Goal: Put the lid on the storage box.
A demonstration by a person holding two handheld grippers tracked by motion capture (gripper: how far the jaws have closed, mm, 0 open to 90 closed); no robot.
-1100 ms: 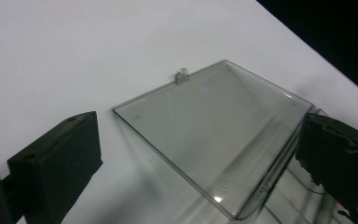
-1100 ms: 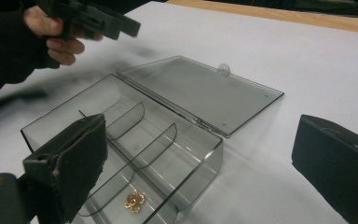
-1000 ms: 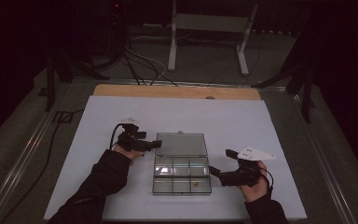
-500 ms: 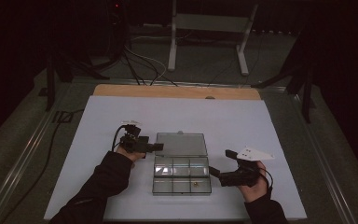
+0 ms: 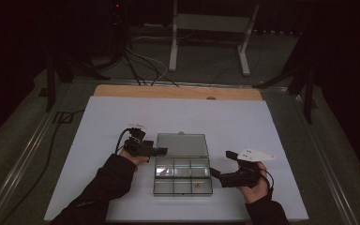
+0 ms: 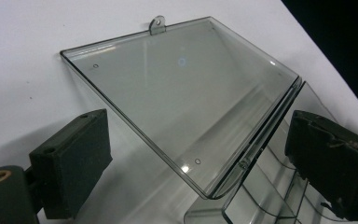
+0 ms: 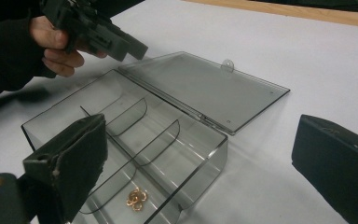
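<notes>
One clear plastic compartment box (image 5: 183, 174) sits near the front edge of the white table (image 5: 98, 122), its hinged lid (image 5: 182, 145) lying open and flat behind it; curved dividers split the tray into six compartments, and one at the front holds a small cluster of copper-coloured rings (image 7: 136, 199) (too bunched to count); no readable writing. The left gripper (image 5: 161, 151) hovers over the lid's left corner, jaws apart and just closing slightly, nothing pressed; the right gripper (image 5: 214, 174) waits at the box's right side, jaws wide apart.
</notes>
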